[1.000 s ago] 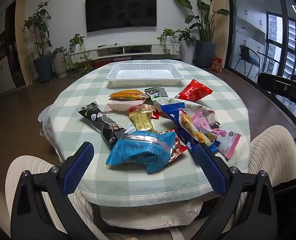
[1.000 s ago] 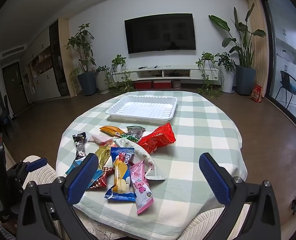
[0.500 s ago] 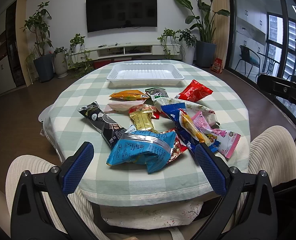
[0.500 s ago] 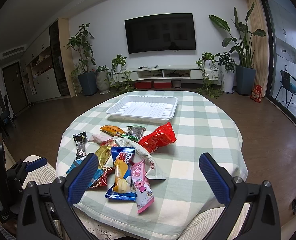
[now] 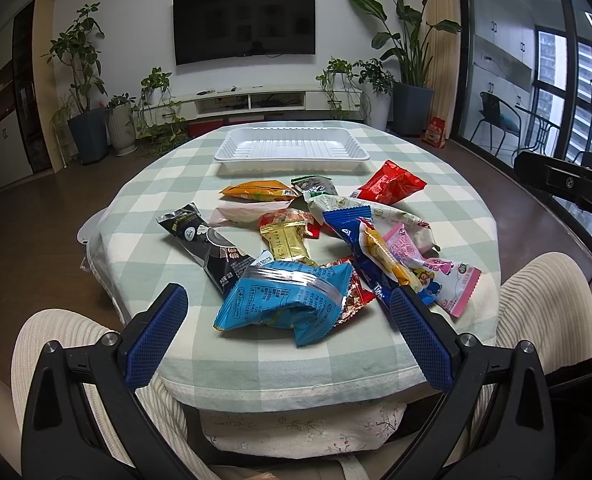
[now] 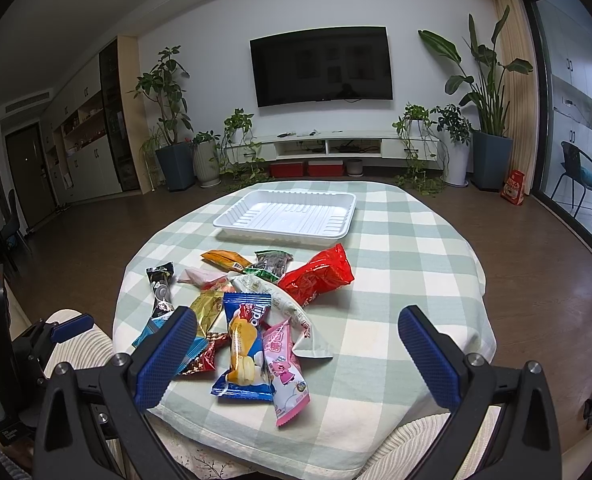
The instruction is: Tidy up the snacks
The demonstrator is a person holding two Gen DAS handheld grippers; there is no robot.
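Several snack packets lie in a loose heap on the round checked table (image 5: 168, 184). Nearest me is a light blue packet (image 5: 284, 300), with a black packet (image 5: 204, 244), a gold packet (image 5: 286, 242), a pink packet (image 6: 284, 364) and a red bag (image 6: 319, 276) around it. An empty white tray (image 5: 292, 148) (image 6: 288, 216) sits at the table's far side. My left gripper (image 5: 288, 340) hovers open at the near edge, just short of the light blue packet. My right gripper (image 6: 296, 352) is open too, above the near edge by the pink packet. Neither holds anything.
A person's knees in cream ribbed trousers (image 5: 543, 300) flank the table's near edge. The right half of the tablecloth (image 6: 415, 264) is bare. Beyond are a wall TV (image 6: 321, 66), a low white cabinet and potted plants (image 6: 483, 92).
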